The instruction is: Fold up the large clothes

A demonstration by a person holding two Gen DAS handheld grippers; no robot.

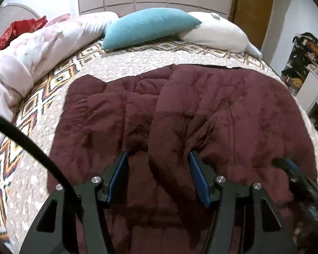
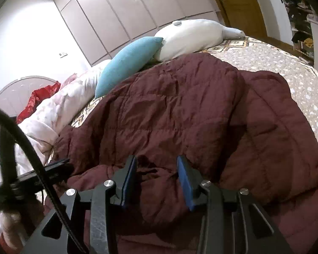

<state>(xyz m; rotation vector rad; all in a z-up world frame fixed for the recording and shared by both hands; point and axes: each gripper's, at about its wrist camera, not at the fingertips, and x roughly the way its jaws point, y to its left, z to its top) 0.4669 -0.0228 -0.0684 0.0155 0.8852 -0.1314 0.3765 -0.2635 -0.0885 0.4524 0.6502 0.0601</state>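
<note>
A large dark maroon quilted garment (image 1: 180,110) lies spread and rumpled on the bed; it also fills the right wrist view (image 2: 180,110). My left gripper (image 1: 158,158) is open, its blue pads wide apart over a raised fold near the garment's front edge. My right gripper (image 2: 156,163) is open too, with a bunched fold of the garment lying between its fingers, not clamped. The right gripper also shows at the right edge of the left wrist view (image 1: 290,169), and the left gripper shows at the left of the right wrist view (image 2: 53,169).
The bed has a patterned cover (image 1: 42,97). A teal pillow (image 1: 148,27) and a white pillow (image 1: 214,31) lie at its far side. A pink-white duvet (image 1: 21,63) and red cloth (image 1: 17,29) are piled on the left. Shelves (image 1: 307,74) stand at the right.
</note>
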